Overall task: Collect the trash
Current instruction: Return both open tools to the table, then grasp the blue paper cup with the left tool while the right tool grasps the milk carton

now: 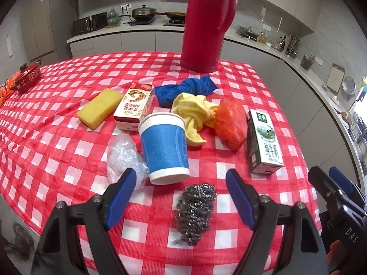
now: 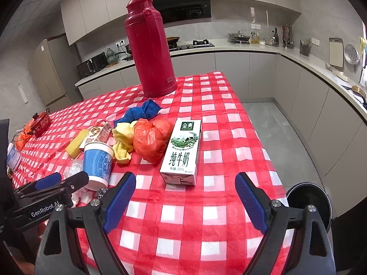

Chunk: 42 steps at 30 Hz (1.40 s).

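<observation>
My left gripper [image 1: 181,178] is open and empty above the near table edge, just short of a blue paper cup [image 1: 164,147] lying on its side. A steel wool ball [image 1: 195,210] lies between its fingers. Clear crumpled plastic [image 1: 123,158] lies left of the cup. A green milk carton [image 1: 263,141] lies at right, an orange plastic bag [image 1: 230,123] beside it. My right gripper [image 2: 184,183] is open and empty, just short of the green milk carton [image 2: 182,152]. The cup [image 2: 97,162] and the orange bag [image 2: 151,138] lie to its left.
A red thermos [image 1: 206,23] stands at the far side of the checked table [image 1: 68,137]. A yellow sponge [image 1: 99,107], a red-white carton [image 1: 134,105], a blue cloth [image 1: 188,89] and a yellow cloth [image 1: 195,114] lie mid-table. A black bin [image 2: 309,201] stands at right below the table edge.
</observation>
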{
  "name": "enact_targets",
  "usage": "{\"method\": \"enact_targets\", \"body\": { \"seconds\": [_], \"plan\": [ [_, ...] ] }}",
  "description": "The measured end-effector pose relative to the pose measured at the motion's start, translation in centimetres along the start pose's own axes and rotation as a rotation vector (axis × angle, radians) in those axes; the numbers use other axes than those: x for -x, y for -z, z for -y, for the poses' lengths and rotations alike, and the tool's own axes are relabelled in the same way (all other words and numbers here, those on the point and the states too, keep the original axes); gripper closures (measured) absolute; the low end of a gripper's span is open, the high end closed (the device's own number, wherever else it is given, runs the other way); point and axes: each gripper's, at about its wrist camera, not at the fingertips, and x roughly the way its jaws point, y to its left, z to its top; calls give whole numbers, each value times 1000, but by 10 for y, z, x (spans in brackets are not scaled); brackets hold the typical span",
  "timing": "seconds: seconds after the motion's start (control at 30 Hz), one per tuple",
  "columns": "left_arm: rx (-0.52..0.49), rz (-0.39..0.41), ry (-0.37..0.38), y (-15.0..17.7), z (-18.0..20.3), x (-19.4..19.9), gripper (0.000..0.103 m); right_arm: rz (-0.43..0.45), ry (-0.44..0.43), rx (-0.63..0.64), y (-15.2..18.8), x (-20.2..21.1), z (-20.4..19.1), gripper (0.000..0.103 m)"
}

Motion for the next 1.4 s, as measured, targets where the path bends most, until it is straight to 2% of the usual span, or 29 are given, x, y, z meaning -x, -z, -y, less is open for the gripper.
{"method": "enact_targets", "body": {
  "seconds": [0.7,0.77,0.83,1.1,1.13,1.2,1.23,1.3,1.4],
  "plan": [
    [-40,-77,20,-11,-12,-64,22,-73,58,-33,-16,-89,-6,13],
    [-42,-78,25,-10,-12,-66,25,-84,56,-39,-16,-97,-6,13],
    [-48,-80,33,-9,-12,-69,34,-98,66,-35,-16,-105,-6,13],
    [-47,-63,66,-9,-12,-68,39,-132,85,-42,-14,-126,-4,14],
    [-48,-59,72,-8,-12,-66,39,-131,89,-38,-14,-128,-4,15],
    [-48,-51,81,-7,-11,-62,39,-137,72,-34,-13,-130,-3,28],
    [-47,-45,89,-7,-11,-60,39,-139,59,-35,-13,-130,-4,30],
    [-53,-41,89,-6,-9,-57,40,-140,48,-19,-14,-131,-7,42],
    [-51,-43,88,-5,-8,-56,40,-140,53,0,-11,-127,-7,42]
  ]
}}
